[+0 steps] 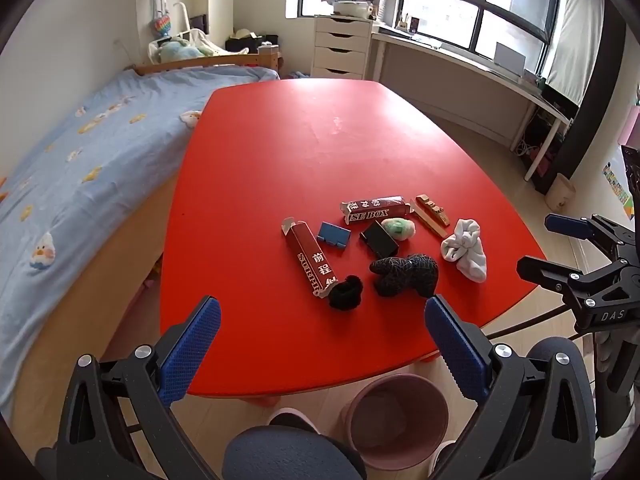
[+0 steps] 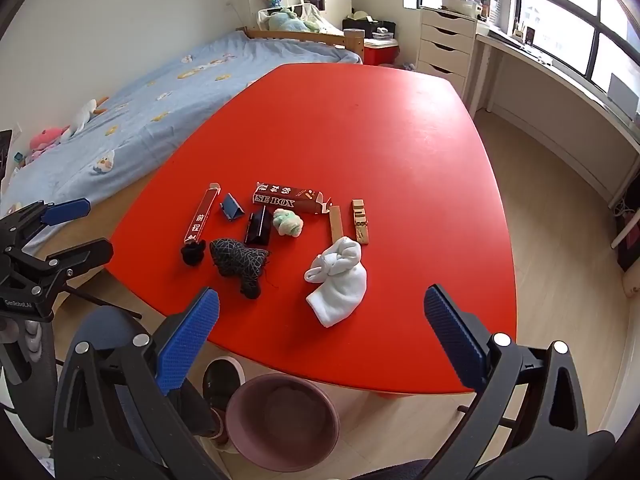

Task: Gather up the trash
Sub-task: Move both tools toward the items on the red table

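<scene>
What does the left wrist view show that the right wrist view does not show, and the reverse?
Only the left wrist view shows the right gripper, open, at its right edge, and the white desk leg by the window.

Only the right wrist view shows the left gripper, open, at its left edge, the pink plush toy on the bed, and a red box beyond the bed.

Both show the red table, the white sock, the two dark red boxes, the black sock, and the pink bin on the floor.
</scene>
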The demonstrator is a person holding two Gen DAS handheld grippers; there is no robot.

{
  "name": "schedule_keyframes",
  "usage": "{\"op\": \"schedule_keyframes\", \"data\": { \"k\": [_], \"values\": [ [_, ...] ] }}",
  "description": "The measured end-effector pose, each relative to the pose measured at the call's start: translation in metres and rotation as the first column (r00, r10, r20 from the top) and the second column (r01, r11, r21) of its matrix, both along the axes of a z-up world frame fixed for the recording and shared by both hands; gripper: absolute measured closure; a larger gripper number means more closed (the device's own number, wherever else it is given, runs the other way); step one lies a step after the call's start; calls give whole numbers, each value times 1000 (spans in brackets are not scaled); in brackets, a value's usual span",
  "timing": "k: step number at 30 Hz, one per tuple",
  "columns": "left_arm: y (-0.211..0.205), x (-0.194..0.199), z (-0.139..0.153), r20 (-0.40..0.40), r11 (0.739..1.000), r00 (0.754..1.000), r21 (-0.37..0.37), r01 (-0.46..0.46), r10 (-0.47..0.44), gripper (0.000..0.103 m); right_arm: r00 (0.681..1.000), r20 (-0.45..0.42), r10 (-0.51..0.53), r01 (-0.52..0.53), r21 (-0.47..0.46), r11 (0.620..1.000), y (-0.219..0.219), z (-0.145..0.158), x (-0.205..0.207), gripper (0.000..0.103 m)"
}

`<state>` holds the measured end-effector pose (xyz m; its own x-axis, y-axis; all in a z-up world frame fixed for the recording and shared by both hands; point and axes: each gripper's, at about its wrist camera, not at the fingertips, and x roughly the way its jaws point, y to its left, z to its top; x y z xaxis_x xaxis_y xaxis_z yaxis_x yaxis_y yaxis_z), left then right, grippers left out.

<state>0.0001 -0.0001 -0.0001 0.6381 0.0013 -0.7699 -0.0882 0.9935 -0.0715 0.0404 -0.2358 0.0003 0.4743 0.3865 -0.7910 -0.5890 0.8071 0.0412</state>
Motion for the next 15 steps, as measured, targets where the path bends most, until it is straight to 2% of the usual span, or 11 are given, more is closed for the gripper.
{"op": "schedule_keyframes", "data": {
  "k": [15],
  "values": [
    [2, -1, -6, 0, 1000, 1000, -2, 2, -2, 5, 1000, -7, -8, 8, -8, 1000, -1, -2, 2, 3]
  ]
}}
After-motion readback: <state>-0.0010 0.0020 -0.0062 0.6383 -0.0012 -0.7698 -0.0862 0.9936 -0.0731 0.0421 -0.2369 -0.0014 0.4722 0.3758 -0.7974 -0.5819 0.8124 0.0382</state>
